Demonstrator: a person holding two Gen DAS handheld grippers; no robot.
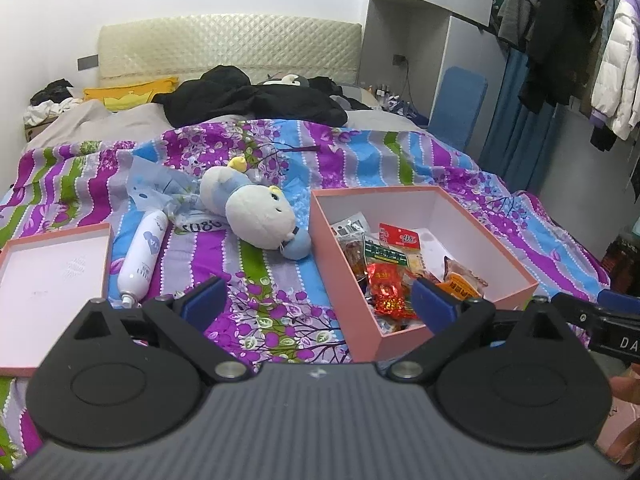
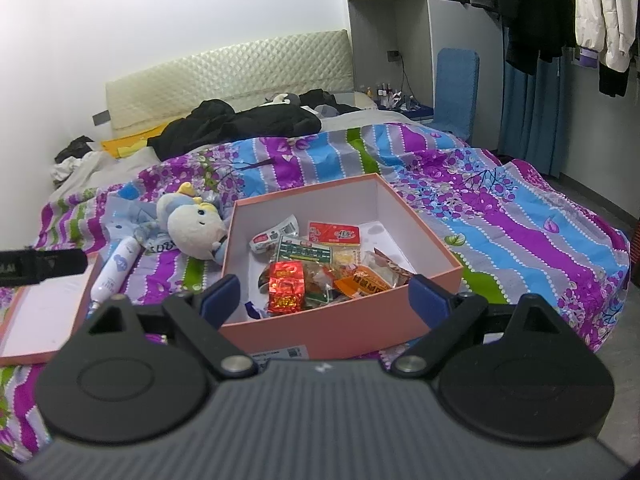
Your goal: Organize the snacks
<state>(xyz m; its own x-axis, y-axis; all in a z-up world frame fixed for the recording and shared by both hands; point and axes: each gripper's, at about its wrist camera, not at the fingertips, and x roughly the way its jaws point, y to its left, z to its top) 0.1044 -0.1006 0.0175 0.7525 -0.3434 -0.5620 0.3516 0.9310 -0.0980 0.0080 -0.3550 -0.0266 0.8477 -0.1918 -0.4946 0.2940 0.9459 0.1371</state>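
Observation:
A pink open box [image 1: 476, 216] [image 2: 320, 328] lies on the flowered bedspread and holds several snack packets, among them a shiny red one [image 1: 390, 290] [image 2: 285, 286], a green-labelled one [image 1: 386, 256] [image 2: 306, 254] and an orange one [image 1: 462, 286] [image 2: 362, 282]. My left gripper [image 1: 320, 300] is open and empty, above the bedspread just left of the box's near corner. My right gripper [image 2: 324, 296] is open and empty, its fingers standing either side of the box's near wall. The box lid [image 1: 48, 280] [image 2: 44, 312] lies upside down at the left.
A white plush toy [image 1: 252, 208] [image 2: 194, 226] and a white spray bottle [image 1: 144, 254] [image 2: 114, 270] lie left of the box, with a crumpled plastic bag [image 1: 156, 184] behind. Black clothes [image 1: 248, 98] are heaped near the headboard. The bed's edge drops off at the right [image 2: 612, 320].

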